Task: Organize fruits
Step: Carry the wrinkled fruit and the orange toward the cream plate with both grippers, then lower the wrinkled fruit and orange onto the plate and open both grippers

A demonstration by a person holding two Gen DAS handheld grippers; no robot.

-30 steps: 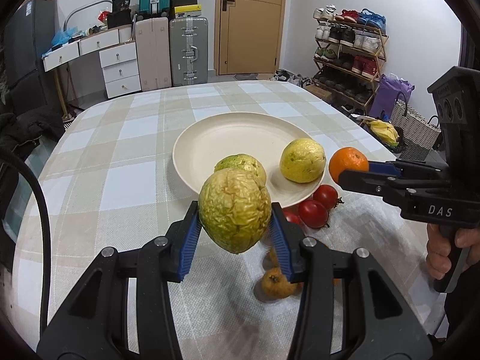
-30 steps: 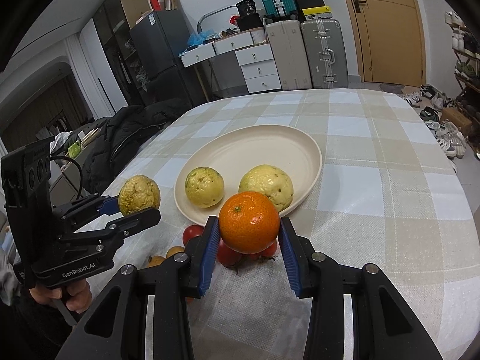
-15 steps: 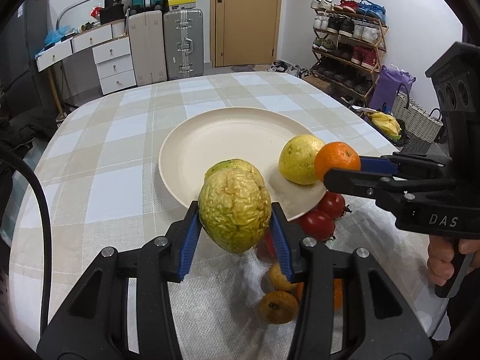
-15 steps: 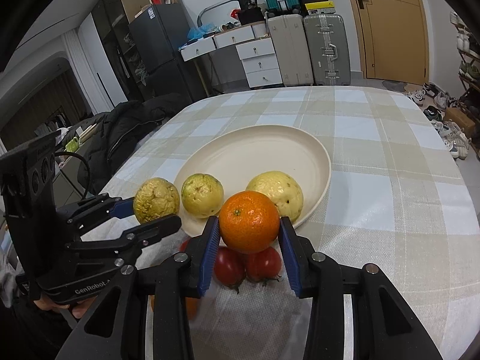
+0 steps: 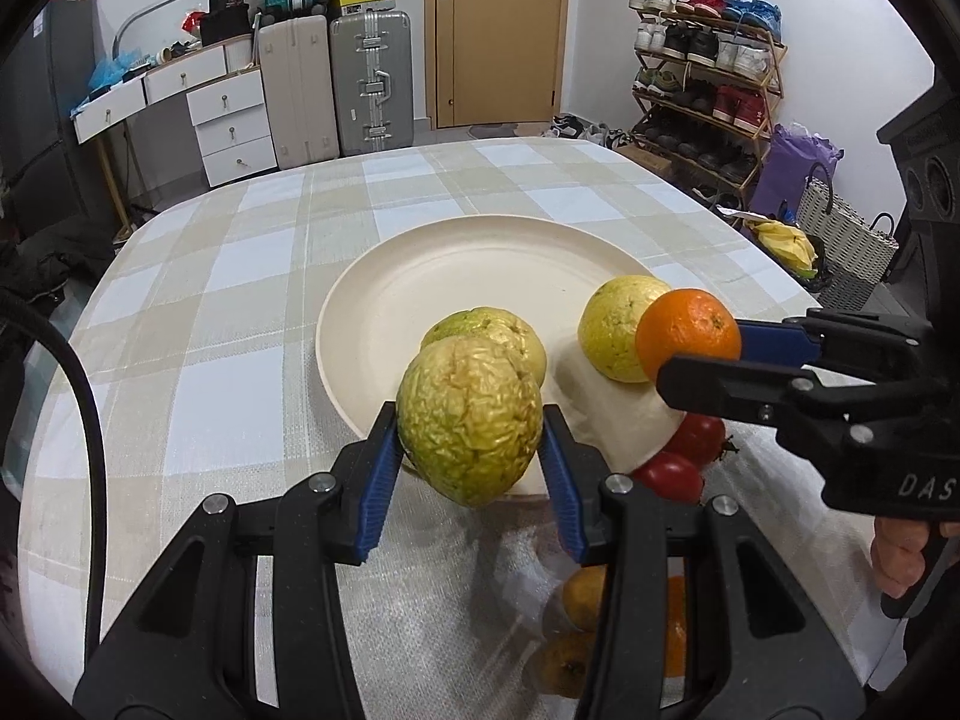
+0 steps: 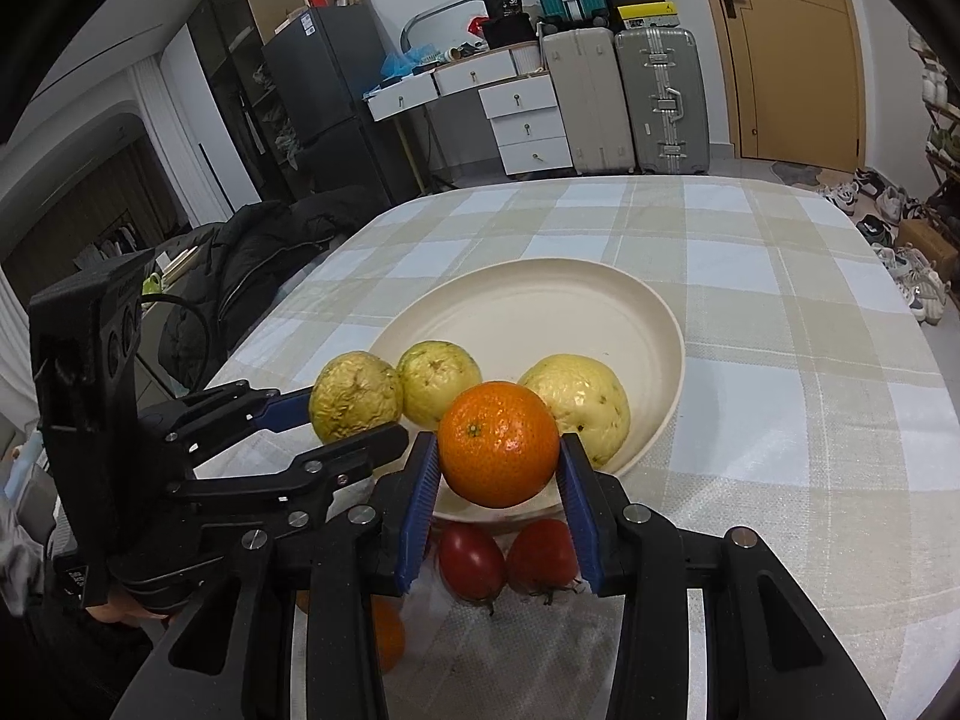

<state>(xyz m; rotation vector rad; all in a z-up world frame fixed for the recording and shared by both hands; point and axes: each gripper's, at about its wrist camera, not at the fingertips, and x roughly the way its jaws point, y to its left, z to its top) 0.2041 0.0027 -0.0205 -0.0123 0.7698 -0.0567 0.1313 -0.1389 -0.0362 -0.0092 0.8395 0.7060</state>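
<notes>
A: Fruits held, left side: what does the left gripper (image 5: 469,450) carry?

B: Its 2 blue pads are clamped on a wrinkled yellow-green fruit (image 5: 468,418), held in the air over the near edge of the cream plate (image 5: 480,264).

A: And the right gripper (image 6: 497,479)?

B: Clamped on an orange (image 6: 498,443), also raised over the plate's near edge, to the right of the wrinkled fruit.

A: What lies on the plate?

B: 2 yellow-green fruits at its near edge: 1 just behind the wrinkled fruit (image 5: 498,330), 1 behind the orange (image 5: 612,330).

A: And off the plate?

B: 2 red tomatoes (image 6: 471,558) on the checked tablecloth (image 6: 780,360), against the plate's near rim. Nearer still, small orange-yellow fruits (image 5: 582,594) lie partly hidden beneath the left gripper's arms.
</notes>
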